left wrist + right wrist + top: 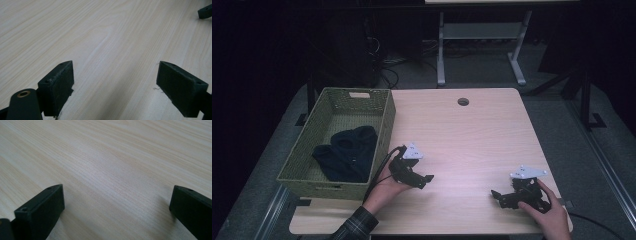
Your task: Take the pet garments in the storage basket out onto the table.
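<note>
Pale wooden table (472, 135), round cable hole (463, 102) near far edge; woven green basket (384, 125) standing at left side.

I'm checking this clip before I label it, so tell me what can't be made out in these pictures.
- High view: the dark cloth in the basket is a shapeless heap; what garment it is cannot be told.
- High view: the basket's inner near end is hidden by its near wall.
- High view: the right hand is cut off by the bottom edge.
- High view: the room behind the table is too dark to read.
</note>
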A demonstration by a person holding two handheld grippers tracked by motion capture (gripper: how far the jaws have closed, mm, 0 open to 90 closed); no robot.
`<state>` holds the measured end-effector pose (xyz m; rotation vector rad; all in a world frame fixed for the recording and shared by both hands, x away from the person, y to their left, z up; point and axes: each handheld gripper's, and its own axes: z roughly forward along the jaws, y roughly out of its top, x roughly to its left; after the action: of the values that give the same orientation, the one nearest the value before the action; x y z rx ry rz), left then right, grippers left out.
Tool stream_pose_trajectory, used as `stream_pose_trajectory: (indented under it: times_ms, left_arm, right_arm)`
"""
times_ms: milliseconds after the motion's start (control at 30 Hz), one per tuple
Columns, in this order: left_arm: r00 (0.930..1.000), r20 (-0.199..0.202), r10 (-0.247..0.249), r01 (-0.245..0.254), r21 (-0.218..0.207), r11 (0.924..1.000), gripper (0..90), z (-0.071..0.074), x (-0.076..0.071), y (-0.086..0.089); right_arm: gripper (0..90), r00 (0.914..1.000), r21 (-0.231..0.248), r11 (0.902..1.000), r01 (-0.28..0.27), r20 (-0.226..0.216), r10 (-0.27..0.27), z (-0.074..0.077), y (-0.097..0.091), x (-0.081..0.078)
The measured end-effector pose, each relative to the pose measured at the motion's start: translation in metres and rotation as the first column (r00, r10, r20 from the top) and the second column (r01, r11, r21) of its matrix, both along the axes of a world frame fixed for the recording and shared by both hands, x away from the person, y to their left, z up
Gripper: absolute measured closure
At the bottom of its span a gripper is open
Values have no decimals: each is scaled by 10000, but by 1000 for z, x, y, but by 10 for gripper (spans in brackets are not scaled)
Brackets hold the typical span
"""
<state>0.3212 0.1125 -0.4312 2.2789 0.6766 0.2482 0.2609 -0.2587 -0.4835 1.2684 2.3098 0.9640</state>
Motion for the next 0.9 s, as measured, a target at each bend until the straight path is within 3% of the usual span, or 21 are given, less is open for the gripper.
stream_pose_trajectory:
  times_ms: [900]
  left_arm:
    - [9998, 167, 68, -64, -219, 9997, 140, 22, 4, 1]
  right_arm:
    - [0, 10000, -16, 10000, -18, 5, 18, 0, 0, 0]
